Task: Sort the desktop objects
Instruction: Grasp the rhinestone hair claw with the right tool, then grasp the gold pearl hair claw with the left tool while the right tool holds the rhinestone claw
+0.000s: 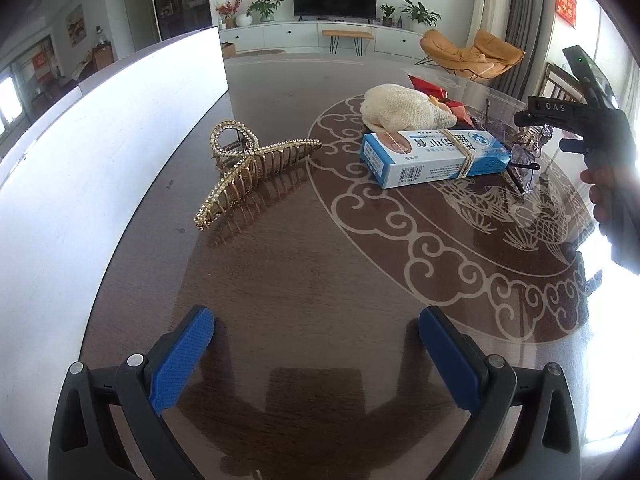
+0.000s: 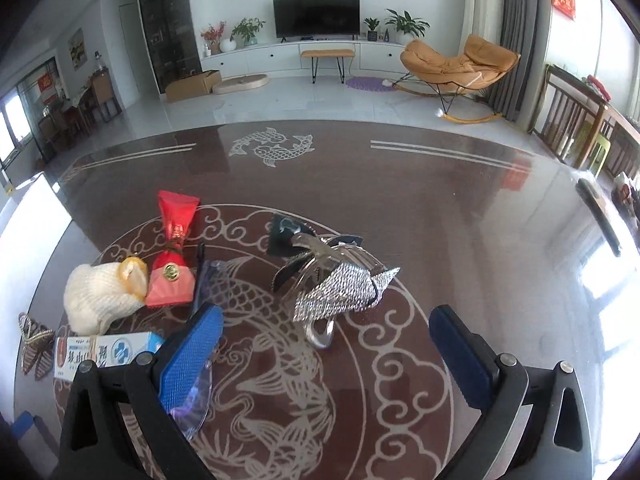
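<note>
Judging that sorting has barely begun, we hold both the left tongs [image 1: 316, 354] and right tongs [image 2: 326, 354] released and empty above the worktop [image 1: 304, 264], where gold hair claw [image 1: 250, 172], medicine box [image 1: 432, 156] and silver hair clip [image 2: 340, 288] lie unsorted.

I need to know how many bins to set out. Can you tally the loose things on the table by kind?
Hair clips: 2, gold and silver
Glasses: 1
Boxes: 1, blue and white
Knitted pouches: 1
Red packets: 1
Total: 6
</note>
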The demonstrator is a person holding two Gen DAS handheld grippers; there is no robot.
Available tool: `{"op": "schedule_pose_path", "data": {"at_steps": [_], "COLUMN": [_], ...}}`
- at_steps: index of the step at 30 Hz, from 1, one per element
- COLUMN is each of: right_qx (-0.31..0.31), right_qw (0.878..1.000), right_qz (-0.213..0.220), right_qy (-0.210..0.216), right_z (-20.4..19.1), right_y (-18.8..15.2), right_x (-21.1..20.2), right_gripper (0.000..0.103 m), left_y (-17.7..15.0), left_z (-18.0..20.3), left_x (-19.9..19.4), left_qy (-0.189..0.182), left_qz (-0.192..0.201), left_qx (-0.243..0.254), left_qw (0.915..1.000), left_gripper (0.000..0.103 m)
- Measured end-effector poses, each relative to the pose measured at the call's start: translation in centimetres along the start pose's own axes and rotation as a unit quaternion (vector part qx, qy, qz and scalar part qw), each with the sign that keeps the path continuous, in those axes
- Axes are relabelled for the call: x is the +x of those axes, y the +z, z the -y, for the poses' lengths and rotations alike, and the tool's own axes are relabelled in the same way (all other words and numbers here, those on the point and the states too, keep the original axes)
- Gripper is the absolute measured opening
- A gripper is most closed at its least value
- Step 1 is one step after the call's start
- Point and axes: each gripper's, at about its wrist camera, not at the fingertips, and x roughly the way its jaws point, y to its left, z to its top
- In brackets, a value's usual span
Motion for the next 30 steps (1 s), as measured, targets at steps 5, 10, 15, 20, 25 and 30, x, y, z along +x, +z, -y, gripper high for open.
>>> {"op": "schedule_pose_path", "data": {"at_steps": [5, 10, 15, 20, 25, 30], "right_qx": [0.048, -0.004, -0.064, -0.09, -0.079, -0.093], "right_qw": [0.998, 0.999, 0.994, 0.988, 0.991, 0.992], "right_qz": [-0.01, 0.022, 0.022, 0.028, 0.018, 0.003], "right_qy": [0.029, 0.038, 0.09, 0.12, 0.104, 0.088], "right_z": [1.3, 1.2, 0.5, -0.1, -0.3, -0.5], "right_y": [1.0, -1.5, -8.1, -16.0, -18.3, -18.2], "right_x": [2.2, 0.1, -4.4, -9.6, -10.8, -10.2], "right_gripper": [0.076, 0.052, 0.052, 0.052, 0.086, 0.091], "left_y": [0.1, 0.1, 0.1, 0.1, 0.1, 0.0], "left_z": [0.1, 0.1, 0.1, 0.1, 0.1, 0.1], "left_x": [0.2, 0.1, 0.2, 0.1, 0.1, 0.1], "left_qy": [-0.001, -0.001, -0.001, 0.0, 0.0, 0.001], "left_qz": [0.0, 0.0, 0.0, 0.0, 0.001, -0.001], "left_qx": [0.001, 0.0, 0.001, 0.001, 0.001, 0.0], "left_qw": [1.0, 1.0, 1.0, 1.0, 1.0, 1.0], "left_gripper": [0.103, 0.103, 0.103, 0.103, 0.103, 0.103]}}
